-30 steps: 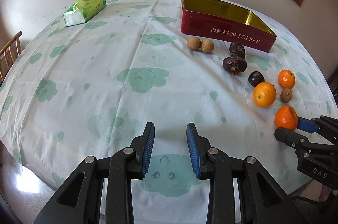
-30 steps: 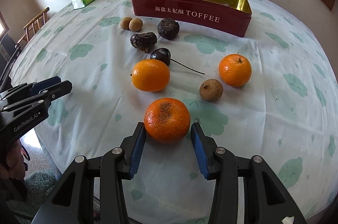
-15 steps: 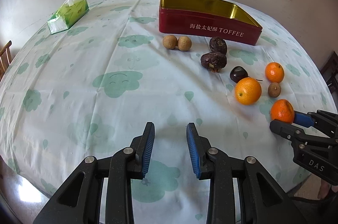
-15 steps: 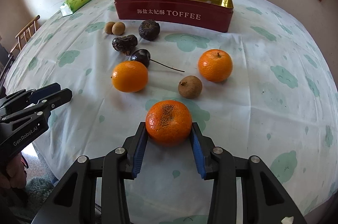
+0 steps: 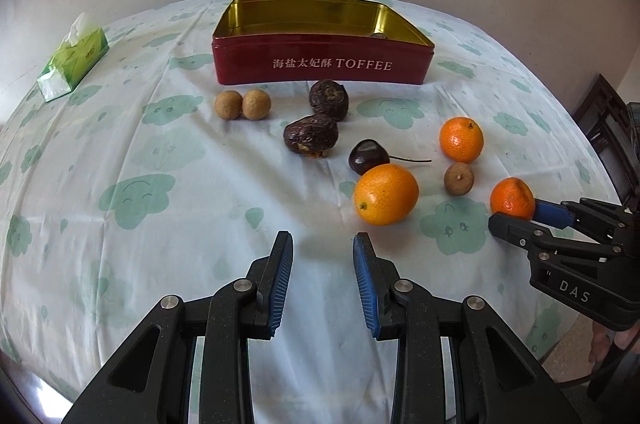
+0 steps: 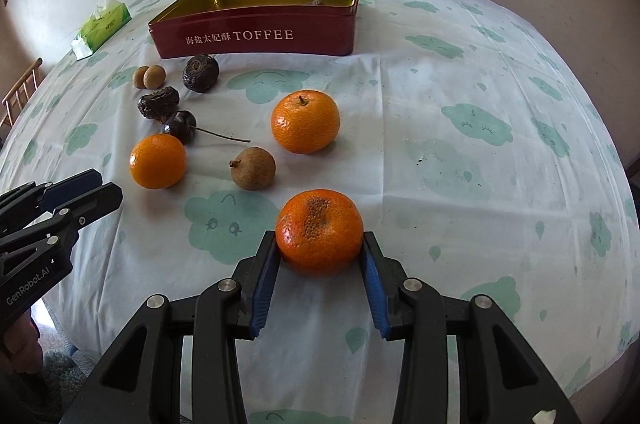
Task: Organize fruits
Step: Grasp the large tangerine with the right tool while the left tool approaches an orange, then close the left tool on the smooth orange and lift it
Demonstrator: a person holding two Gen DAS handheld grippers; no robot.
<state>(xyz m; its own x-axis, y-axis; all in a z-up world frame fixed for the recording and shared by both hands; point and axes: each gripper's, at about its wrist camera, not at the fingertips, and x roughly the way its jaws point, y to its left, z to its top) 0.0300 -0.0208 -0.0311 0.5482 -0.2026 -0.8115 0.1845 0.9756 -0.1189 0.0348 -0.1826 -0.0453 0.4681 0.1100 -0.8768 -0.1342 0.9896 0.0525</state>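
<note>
A round desk (image 5: 120,264) under a pale cloth printed with green clouds carries a red toffee tin (image 6: 256,35) at twelve o'clock, lid off, gold inside. The sorting looks barely begun: the tin holds only one small dark item (too little shows above the wall to name it) near its far right corner, and the rest of its floor that shows is bare.

Everything else lies loose on the cloth, in front of the tin. From the right wrist view, two longans (image 6: 149,77) touch each other at ten o'clock, with a wrinkled dark fruit (image 6: 201,72) just beside them and a second, flatter one (image 6: 158,102) below. A dark cherry with a long stem (image 6: 180,127) sits near a smooth orange (image 6: 157,161) at nine o'clock. A third longan (image 6: 253,168) lies in the middle, and a stemmed mandarin (image 6: 305,121) above it.

The right gripper (image 6: 320,256) has its jaws clenched on a blemished mandarin (image 6: 319,230) at six o'clock, blue pads pressing both sides; whether it has left the cloth cannot be told.

The left gripper (image 5: 323,256) hovers over bare cloth, its jaws drawn in to a narrow gap with nothing between them.

By this reckoning nine fruits remain to be stowed, the gripped mandarin first.
</note>
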